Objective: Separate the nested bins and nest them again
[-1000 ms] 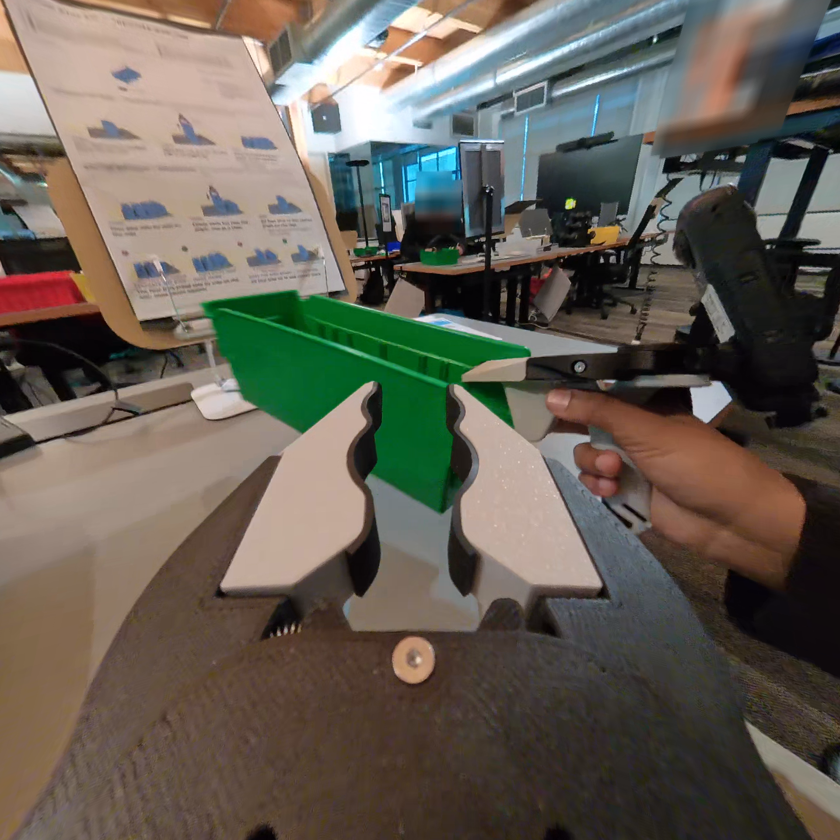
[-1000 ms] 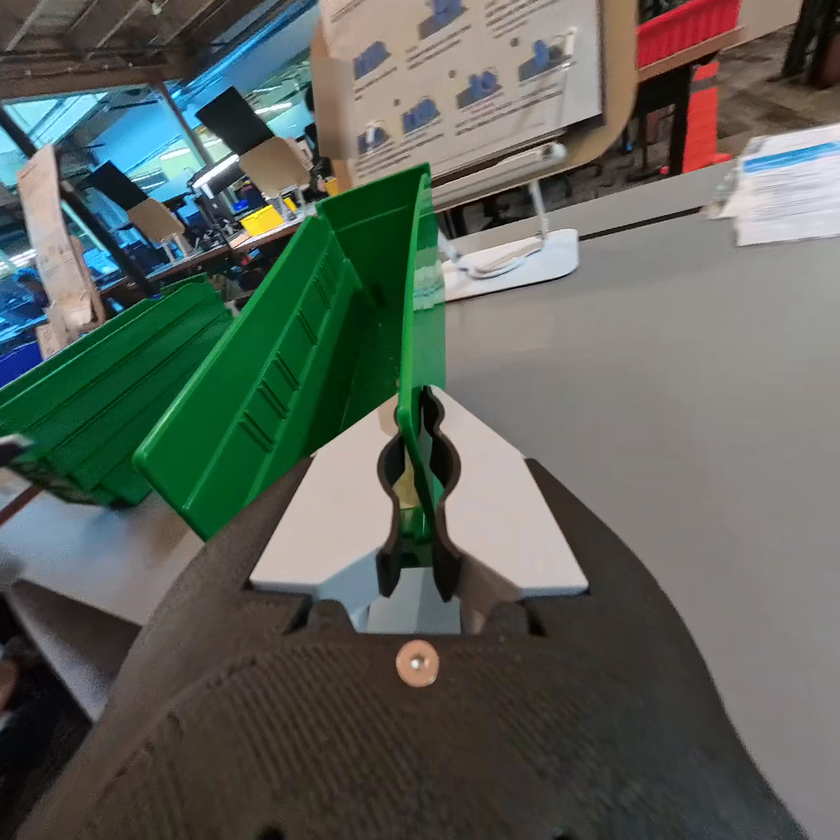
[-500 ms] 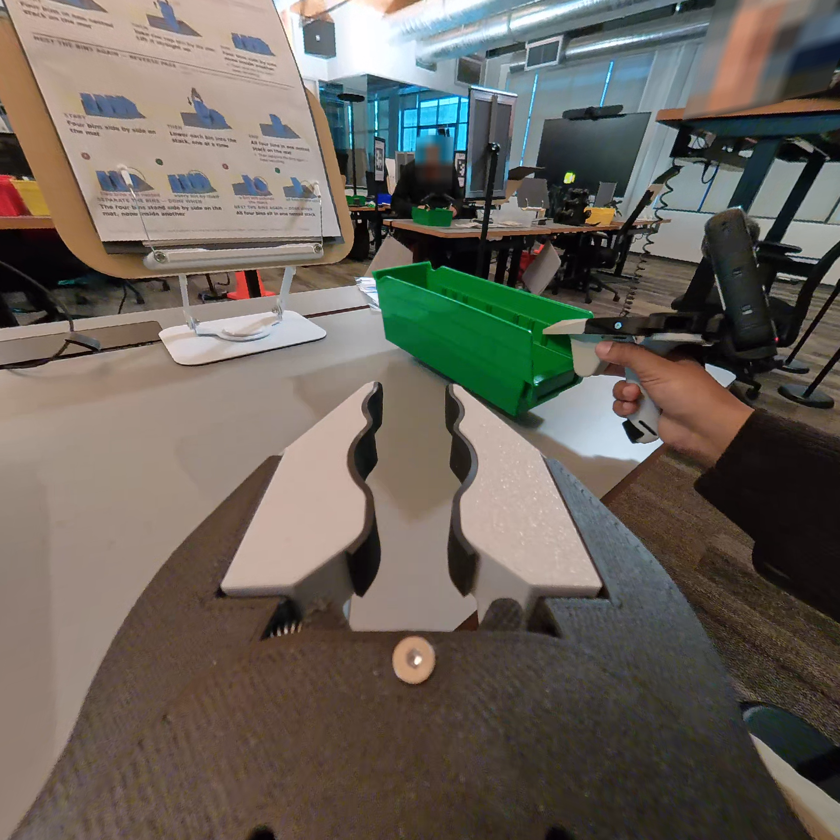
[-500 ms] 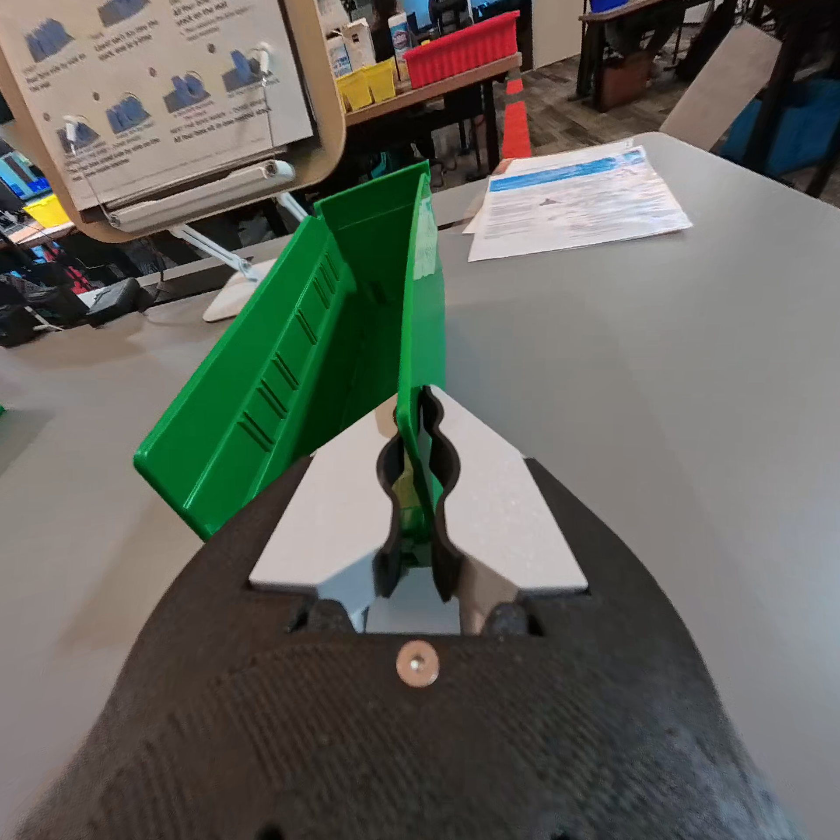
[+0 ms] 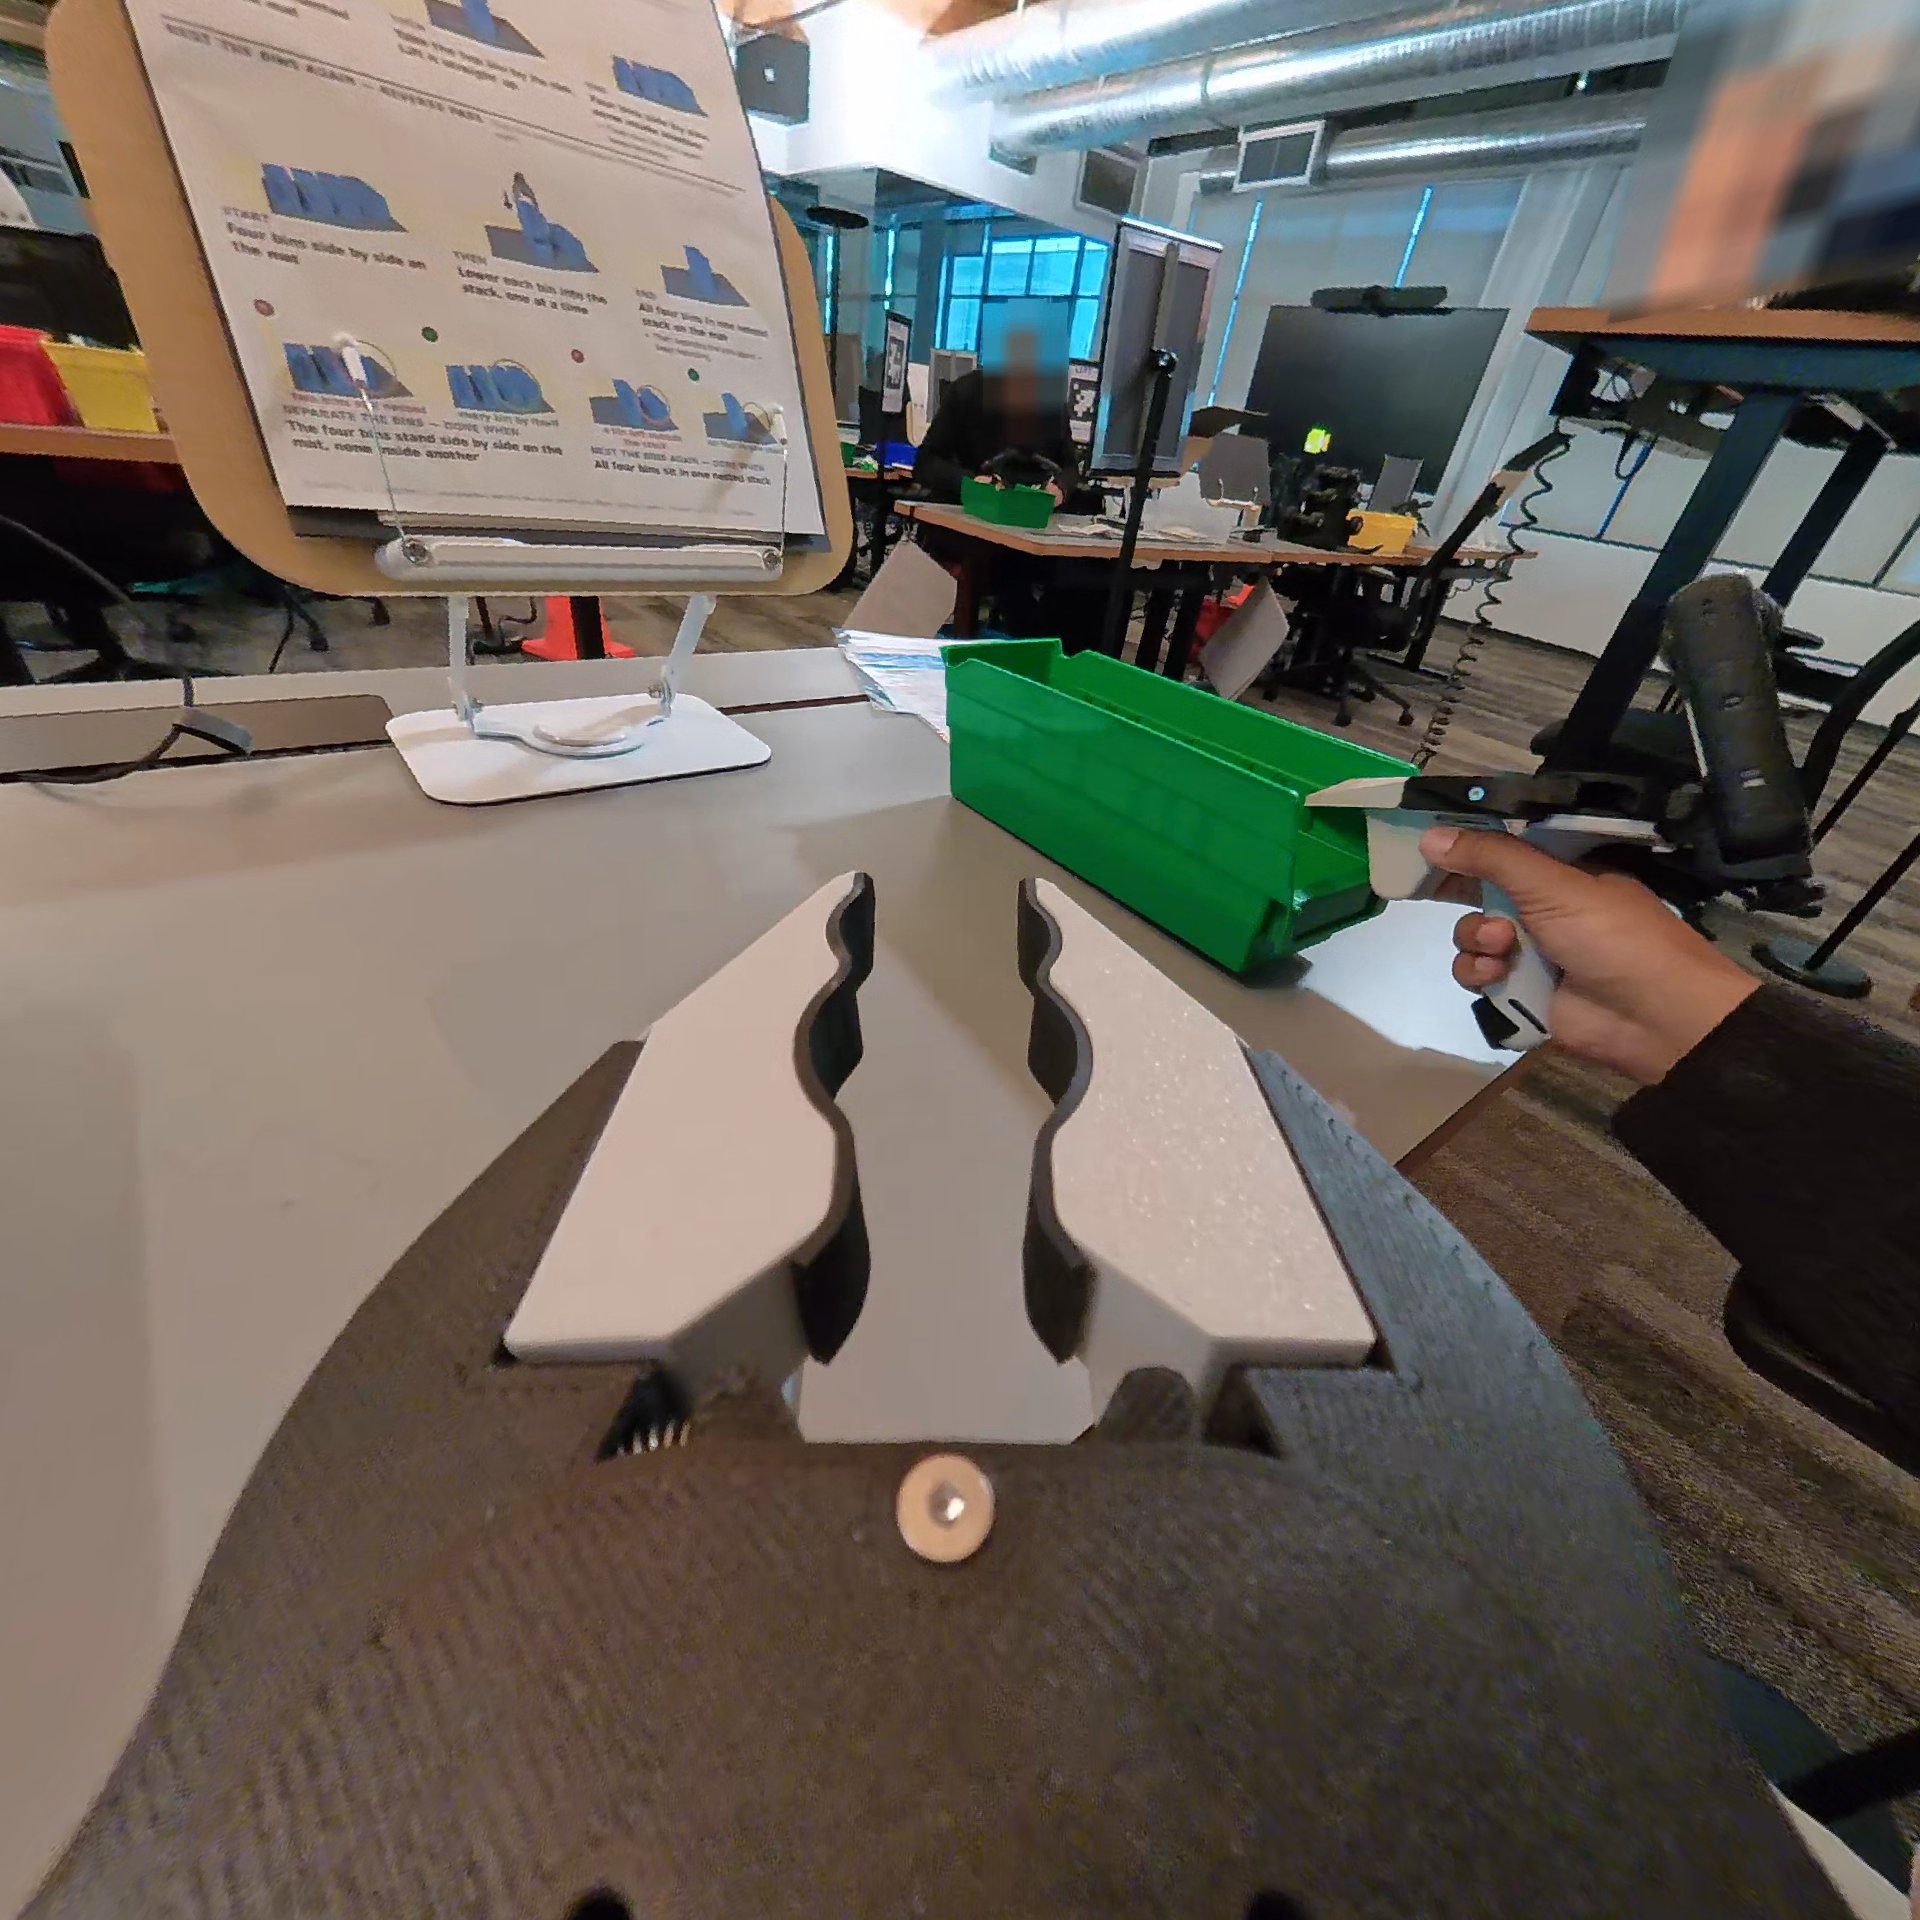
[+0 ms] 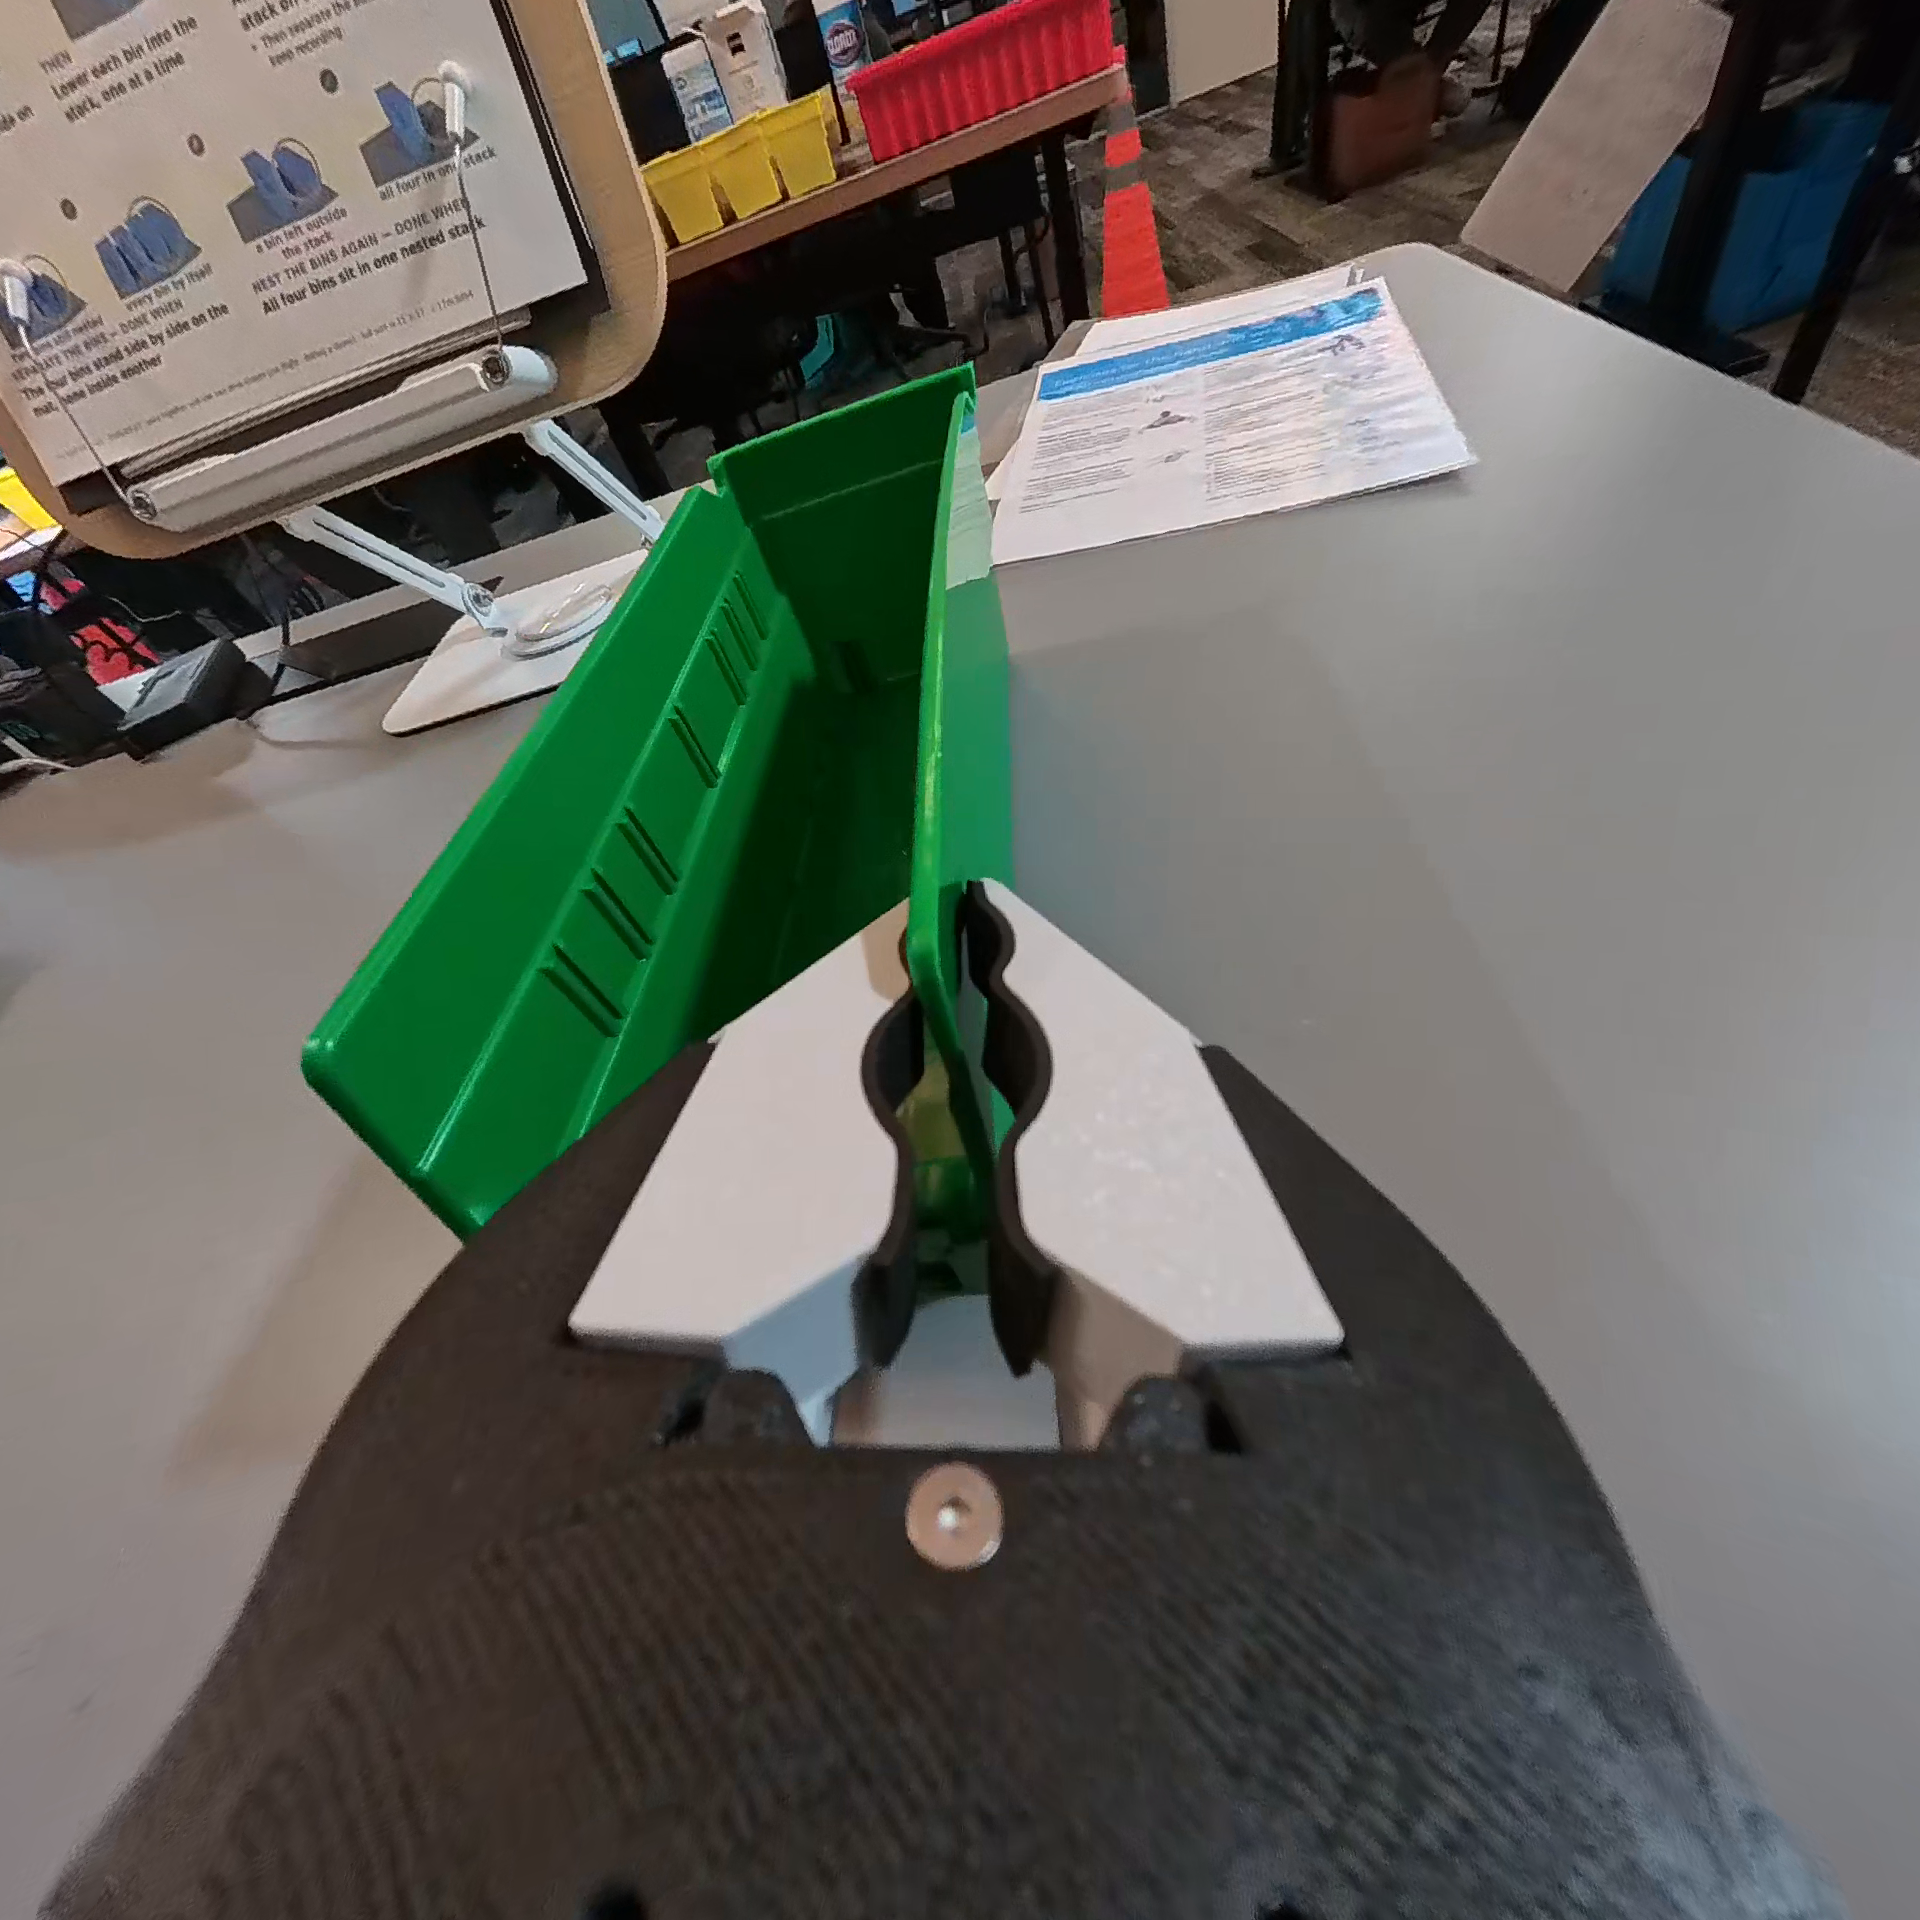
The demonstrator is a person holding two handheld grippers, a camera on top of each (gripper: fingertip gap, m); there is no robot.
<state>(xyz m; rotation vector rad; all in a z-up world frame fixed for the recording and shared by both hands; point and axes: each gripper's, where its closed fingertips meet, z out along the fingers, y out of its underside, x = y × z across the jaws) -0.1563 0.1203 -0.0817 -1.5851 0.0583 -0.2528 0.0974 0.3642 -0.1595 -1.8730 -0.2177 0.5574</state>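
Observation:
A long green bin (image 5: 1132,805) stands on or just above the grey table (image 5: 312,987) near its right edge. My right gripper (image 5: 1340,798) is shut on the near end of one long side wall of the bin. In the right wrist view that wall sits between the shut jaws of the right gripper (image 6: 961,896), and the bin (image 6: 717,800) stretches away, open and empty inside. My left gripper (image 5: 945,891) is open and empty over the table, well to the left of the bin. No other bins are in view.
An instruction board on a white stand (image 5: 488,270) stands at the table's back and also shows in the right wrist view (image 6: 270,197). Printed sheets (image 6: 1236,416) lie beyond the bin. A cable (image 5: 135,753) lies at the back left. The table's right edge (image 5: 1455,1127) is close to the bin.
My right gripper has carried the bin to the right, away from my left gripper, and brought it down level by the table's right edge. My left gripper has stayed open and empty.

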